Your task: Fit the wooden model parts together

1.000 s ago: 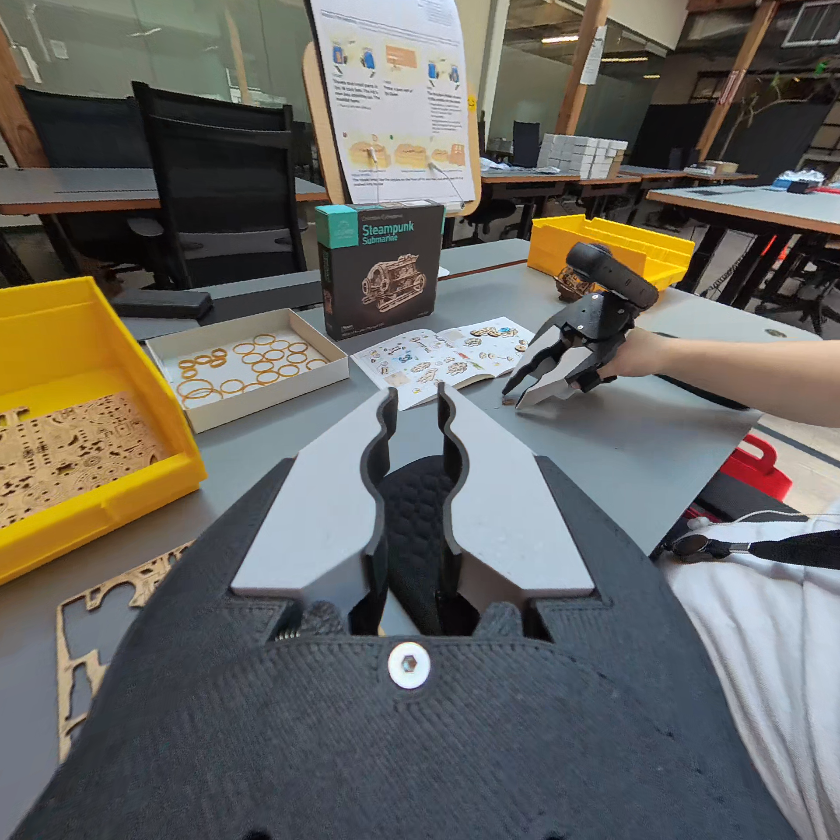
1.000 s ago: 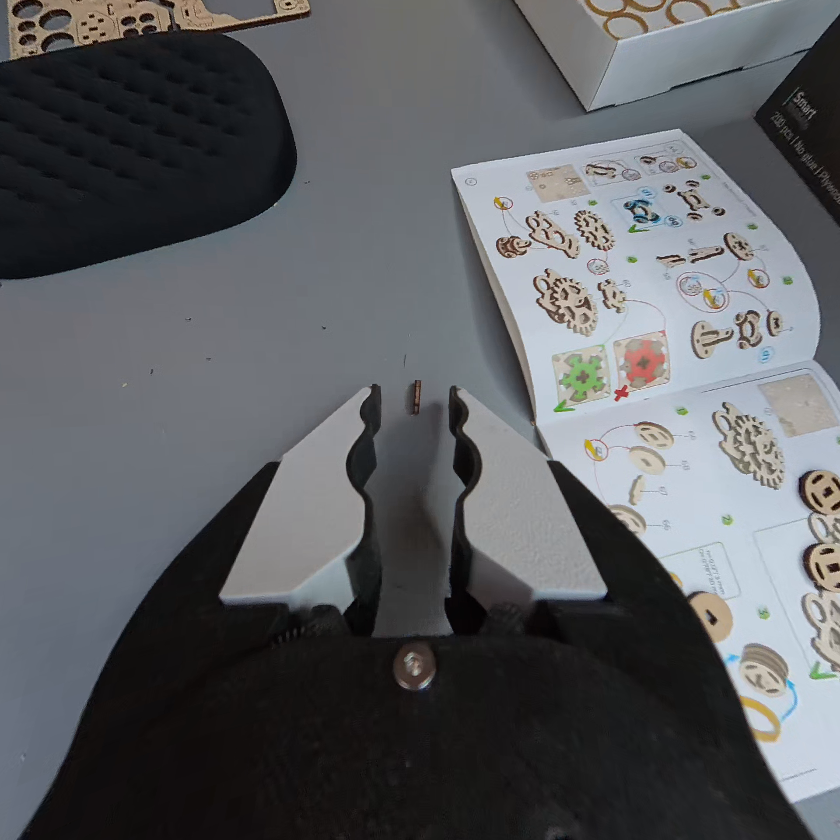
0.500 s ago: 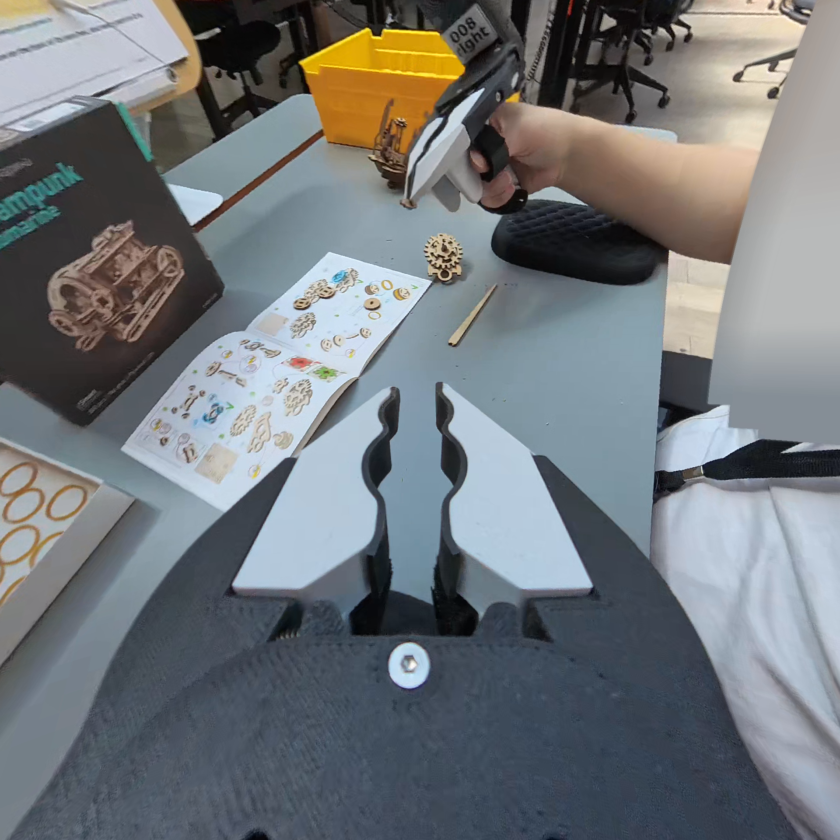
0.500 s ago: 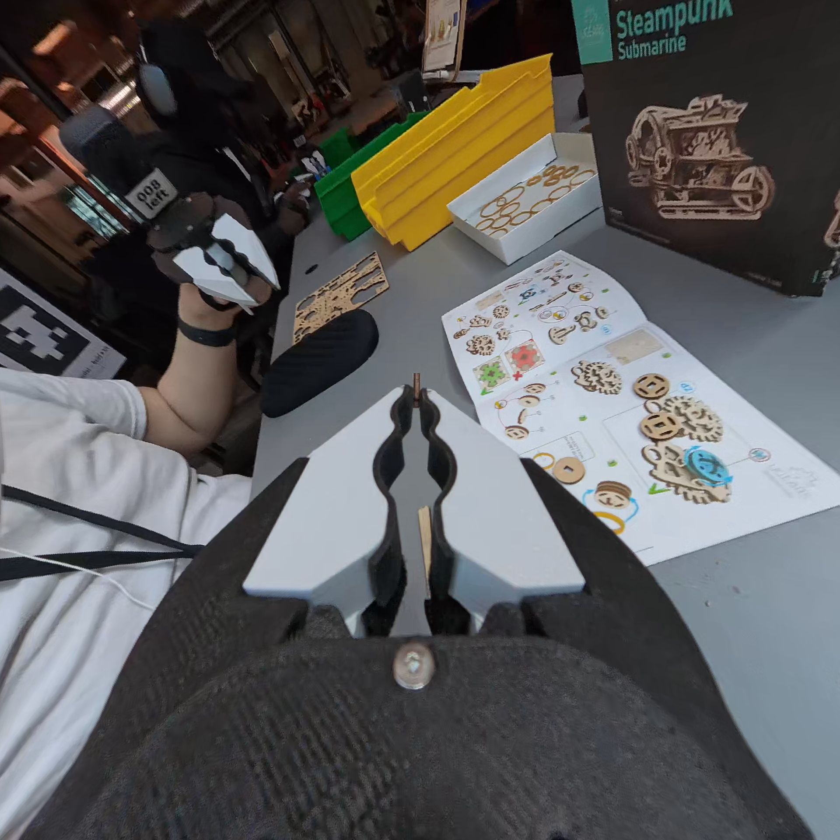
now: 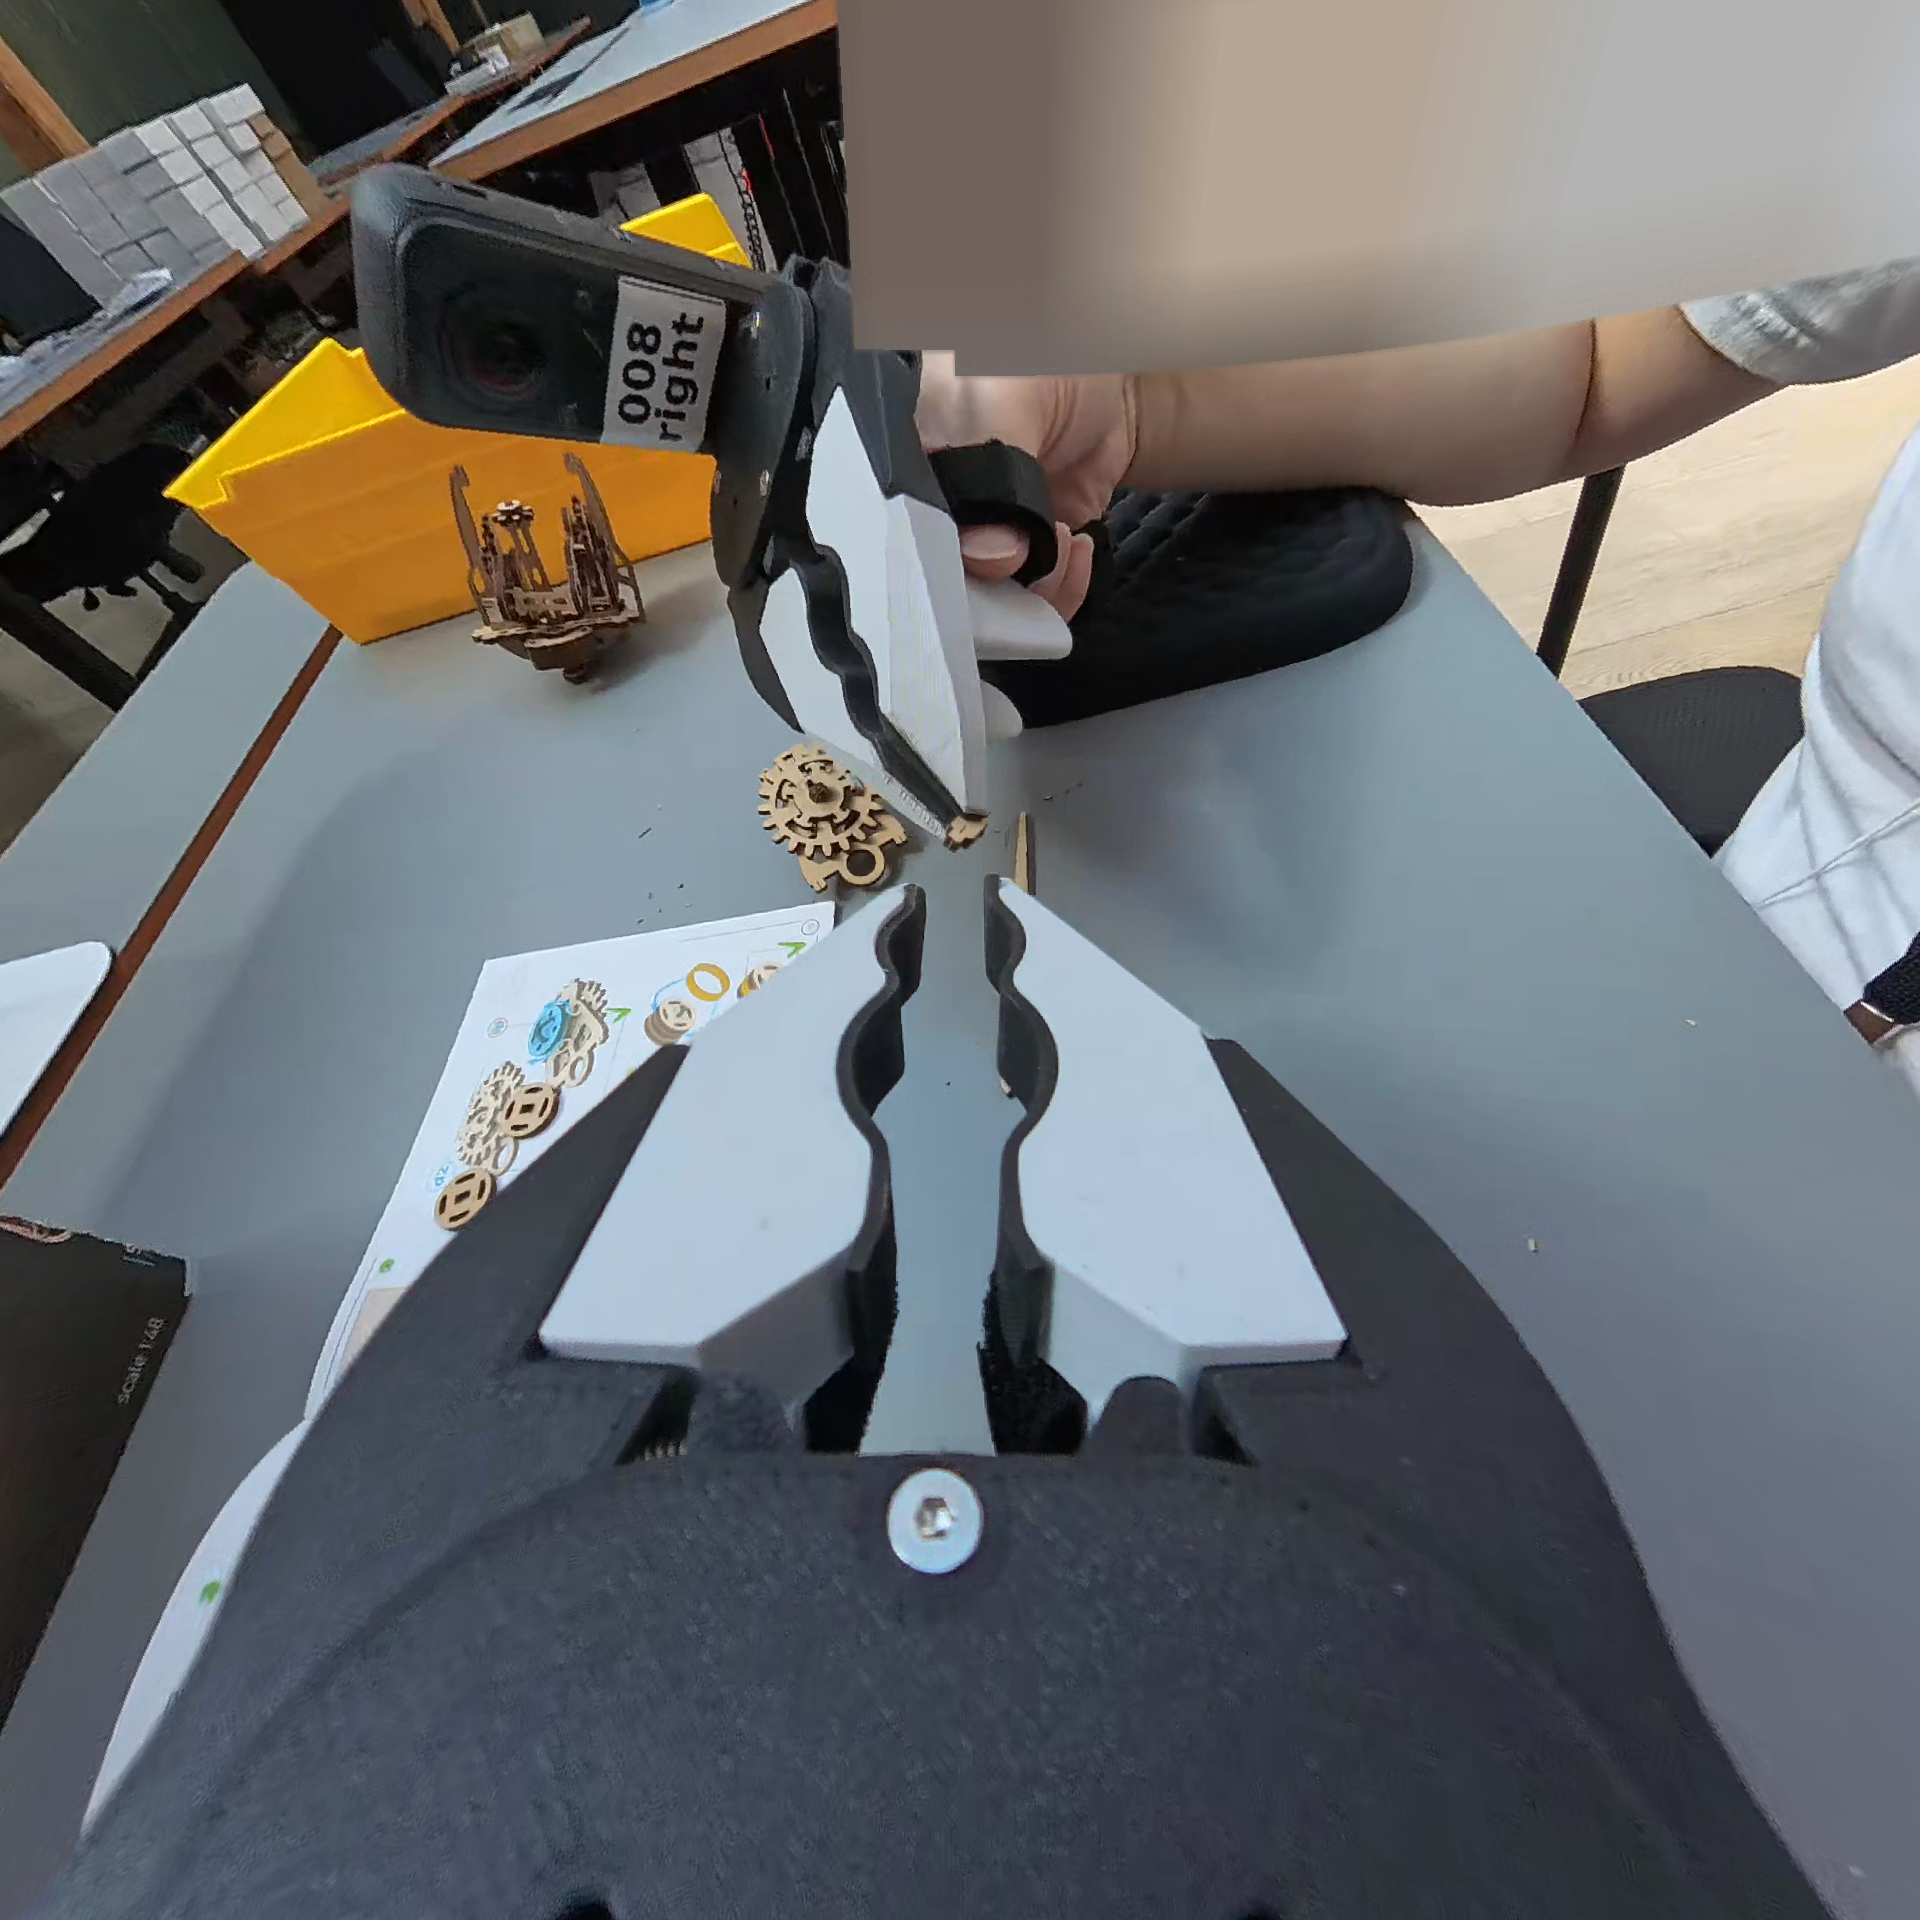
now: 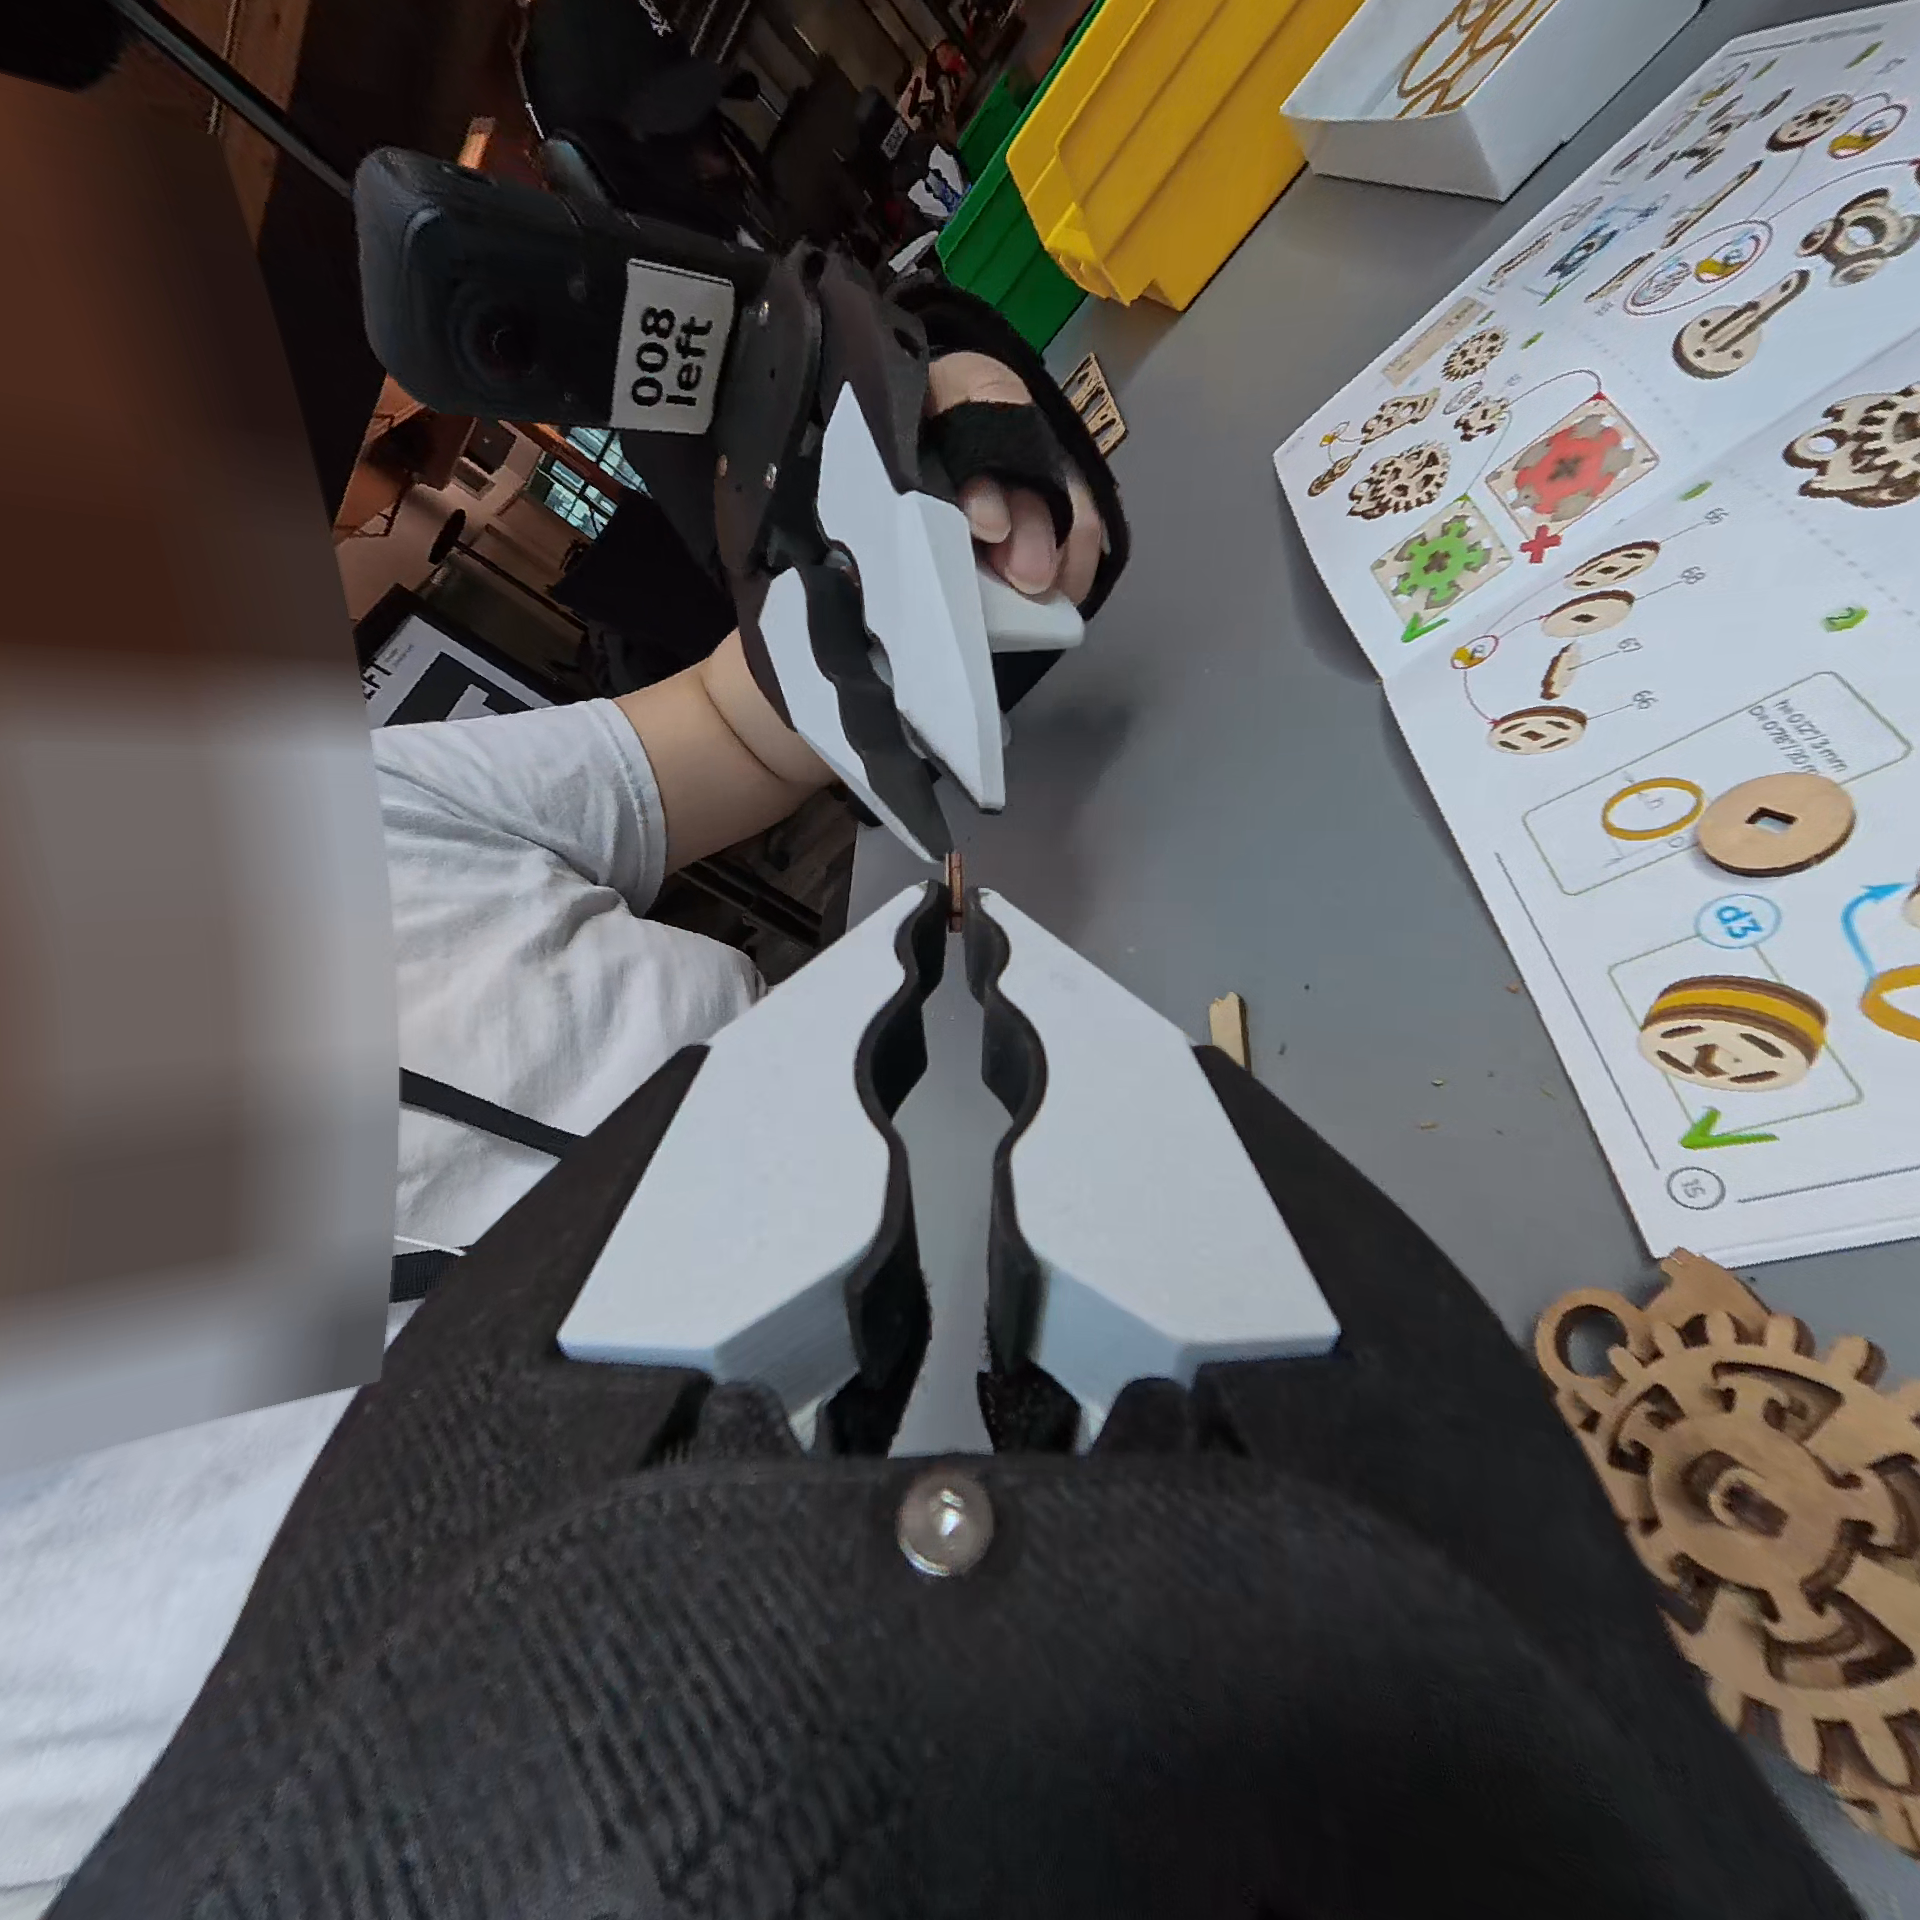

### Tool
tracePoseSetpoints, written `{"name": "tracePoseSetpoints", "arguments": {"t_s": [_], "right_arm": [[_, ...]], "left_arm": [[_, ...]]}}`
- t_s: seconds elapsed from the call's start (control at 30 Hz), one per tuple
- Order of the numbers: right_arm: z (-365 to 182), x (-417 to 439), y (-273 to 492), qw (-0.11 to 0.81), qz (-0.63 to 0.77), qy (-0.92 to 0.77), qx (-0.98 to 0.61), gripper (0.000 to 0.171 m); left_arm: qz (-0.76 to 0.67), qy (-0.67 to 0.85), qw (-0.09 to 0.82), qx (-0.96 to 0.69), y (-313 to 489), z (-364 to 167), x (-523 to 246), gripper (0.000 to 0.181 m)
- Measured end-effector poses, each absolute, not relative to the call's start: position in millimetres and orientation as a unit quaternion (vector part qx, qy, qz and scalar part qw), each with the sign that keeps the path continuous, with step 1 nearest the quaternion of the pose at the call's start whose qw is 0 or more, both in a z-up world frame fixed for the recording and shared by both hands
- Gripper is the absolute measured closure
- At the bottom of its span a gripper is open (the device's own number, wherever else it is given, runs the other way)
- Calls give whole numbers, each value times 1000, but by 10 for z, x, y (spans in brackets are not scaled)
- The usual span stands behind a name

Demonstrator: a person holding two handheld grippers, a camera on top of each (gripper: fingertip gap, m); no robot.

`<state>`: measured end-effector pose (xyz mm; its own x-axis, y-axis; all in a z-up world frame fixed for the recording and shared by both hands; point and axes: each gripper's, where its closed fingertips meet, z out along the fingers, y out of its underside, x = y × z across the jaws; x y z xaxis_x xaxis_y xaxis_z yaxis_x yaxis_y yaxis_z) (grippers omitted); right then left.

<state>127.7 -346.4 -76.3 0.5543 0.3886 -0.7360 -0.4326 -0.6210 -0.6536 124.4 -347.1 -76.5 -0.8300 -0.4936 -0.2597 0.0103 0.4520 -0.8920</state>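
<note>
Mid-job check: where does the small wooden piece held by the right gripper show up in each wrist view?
Left wrist view: small wooden piece sits just above centre, at the tip of the right gripper, right of the gear assembly.
Right wrist view: small wooden piece sits just above centre, edge-on, pinched at the jaws' tips.
Shared landmark: the gear assembly, bottom right there, and the instruction booklet.

Right gripper (image 6: 954, 902) pinched shut at the tips, angled down, facing left gripper (image 5: 951, 902) held tip to tip just beside it, fingers (image 5: 774, 1122) slightly parted, each gripped by one hand (image 5: 1023, 457).
</note>
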Motion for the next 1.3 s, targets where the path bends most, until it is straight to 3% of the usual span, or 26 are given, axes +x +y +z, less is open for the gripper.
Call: {"name": "tracePoseSetpoints", "arguments": {"t_s": [0.4,0.53,0.73,1.1,1.2,1.3], "right_arm": [[-731,1140,-3485,408,523,21,-748,170],[-797,1101,-3514,390,522,14,-758,170],[-837,1036,-3537,372,533,8,-760,170],[-912,945,-3581,362,517,-39,-775,169],[-946,964,-3565,376,482,-61,-789,154],[-968,1033,-3539,392,450,-70,-799,152]], "left_arm": [[-507,804,287,-119,-3594,-762,1173,179],[-511,803,279,-130,-3605,-773,1148,162],[-505,810,281,-102,-3662,-792,1065,181],[-505,818,254,-105,-3682,-862,996,181],[-491,827,248,-116,-3642,-925,986,181],[-464,850,213,-127,-3575,-1092,932,181]]}}
